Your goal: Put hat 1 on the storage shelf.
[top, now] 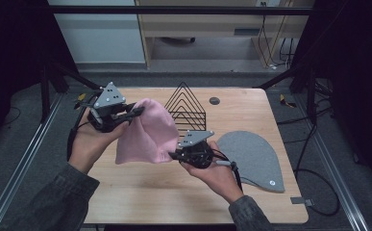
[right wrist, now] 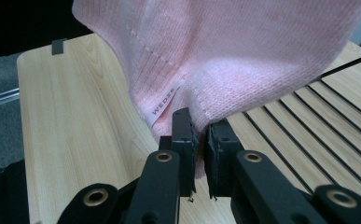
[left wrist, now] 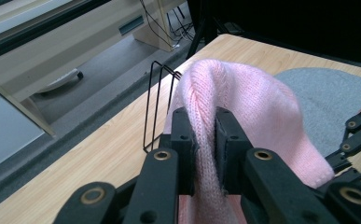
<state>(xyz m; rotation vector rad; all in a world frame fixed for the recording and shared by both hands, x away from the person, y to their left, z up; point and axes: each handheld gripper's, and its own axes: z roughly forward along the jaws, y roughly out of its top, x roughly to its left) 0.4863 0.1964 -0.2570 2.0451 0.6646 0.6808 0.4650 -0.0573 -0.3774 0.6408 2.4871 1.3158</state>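
Note:
A pink knitted beanie [top: 145, 132] hangs lifted above the wooden table [top: 140, 192], held between both grippers. My left gripper [top: 136, 111] is shut on the hat's upper left edge; in the left gripper view the pink knit [left wrist: 243, 102] is pinched between the two black pads. My right gripper [top: 173, 155] is shut on the hat's lower right rim, beside a small white label [right wrist: 162, 105]; the pink fabric [right wrist: 225, 51] drapes above its jaws.
A black wire rack [top: 186, 108] stands on the table just behind the beanie. A grey felt hat shape [top: 253, 156] lies flat at the right. A small dark round hole [top: 214, 100] marks the table's far side. Black frame posts flank the table.

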